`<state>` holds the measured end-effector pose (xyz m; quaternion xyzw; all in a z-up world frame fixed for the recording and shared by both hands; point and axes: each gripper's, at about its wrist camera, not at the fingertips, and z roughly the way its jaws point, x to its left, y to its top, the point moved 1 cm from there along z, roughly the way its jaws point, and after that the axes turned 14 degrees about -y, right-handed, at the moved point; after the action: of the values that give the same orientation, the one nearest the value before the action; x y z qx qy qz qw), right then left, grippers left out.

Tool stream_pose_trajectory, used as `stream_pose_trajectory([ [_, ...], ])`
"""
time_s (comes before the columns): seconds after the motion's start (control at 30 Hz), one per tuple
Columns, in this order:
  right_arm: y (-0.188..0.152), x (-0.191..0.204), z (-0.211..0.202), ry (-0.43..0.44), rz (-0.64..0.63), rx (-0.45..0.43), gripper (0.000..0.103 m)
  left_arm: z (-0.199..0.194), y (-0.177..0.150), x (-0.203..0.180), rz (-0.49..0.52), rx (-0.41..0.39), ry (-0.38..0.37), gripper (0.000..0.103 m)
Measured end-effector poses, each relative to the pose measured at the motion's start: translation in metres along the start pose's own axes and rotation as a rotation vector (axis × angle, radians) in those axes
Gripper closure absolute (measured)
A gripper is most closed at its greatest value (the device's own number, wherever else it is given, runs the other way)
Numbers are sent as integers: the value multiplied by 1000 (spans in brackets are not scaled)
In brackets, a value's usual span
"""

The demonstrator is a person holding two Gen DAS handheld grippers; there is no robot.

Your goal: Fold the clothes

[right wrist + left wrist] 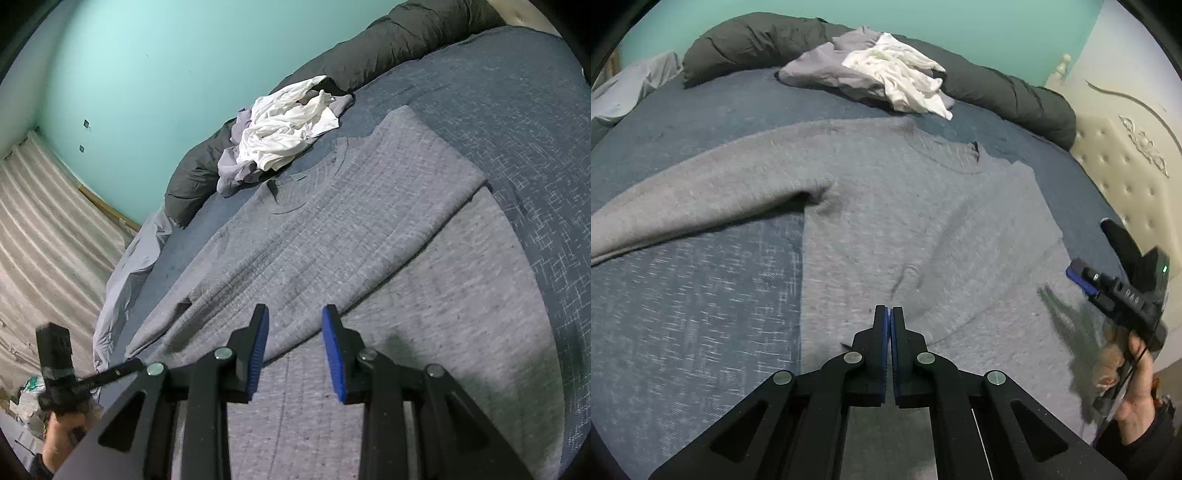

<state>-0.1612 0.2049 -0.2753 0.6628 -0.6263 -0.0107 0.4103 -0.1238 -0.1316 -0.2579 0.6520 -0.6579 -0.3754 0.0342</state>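
A grey knit sweater (905, 229) lies flat on the blue bed cover (701, 302), collar away from me. One sleeve (683, 210) stretches out to the left. The other side is folded over the body, and its edge (388, 269) runs diagonally in the right wrist view. My left gripper (889, 314) is shut just above the sweater's lower body, with no cloth seen between the pads. My right gripper (295, 314) is open over the folded edge, holding nothing. Each view shows the other gripper in a hand at the side: the right gripper (1082, 277) and the left gripper (122, 369).
A heap of white clothes (905, 81) and pale grey clothes (820, 70) lies beyond the collar, against a rolled dark duvet (1008, 92). A cream tufted headboard (1126, 173) stands at the right. Bare blue cover (517, 122) surrounds the sweater. The floor (44, 236) lies past the bed's edge.
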Motion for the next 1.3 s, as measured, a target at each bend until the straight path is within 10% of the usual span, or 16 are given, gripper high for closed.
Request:
stream_pose_trajectory([
  [0.5, 4, -6, -8, 31, 32, 8, 73, 25, 10, 47, -182, 44, 8, 102],
  [0.73, 5, -5, -5, 42, 30, 19, 73, 23, -15, 62, -241, 30, 0, 61],
  [1.13, 4, -9, -4, 34, 43, 23, 73, 53, -40, 61, -276, 91, -54, 62],
  [1.3, 4, -9, -3, 37, 45, 28, 73, 54, -37, 63, -275, 89, -59, 90],
])
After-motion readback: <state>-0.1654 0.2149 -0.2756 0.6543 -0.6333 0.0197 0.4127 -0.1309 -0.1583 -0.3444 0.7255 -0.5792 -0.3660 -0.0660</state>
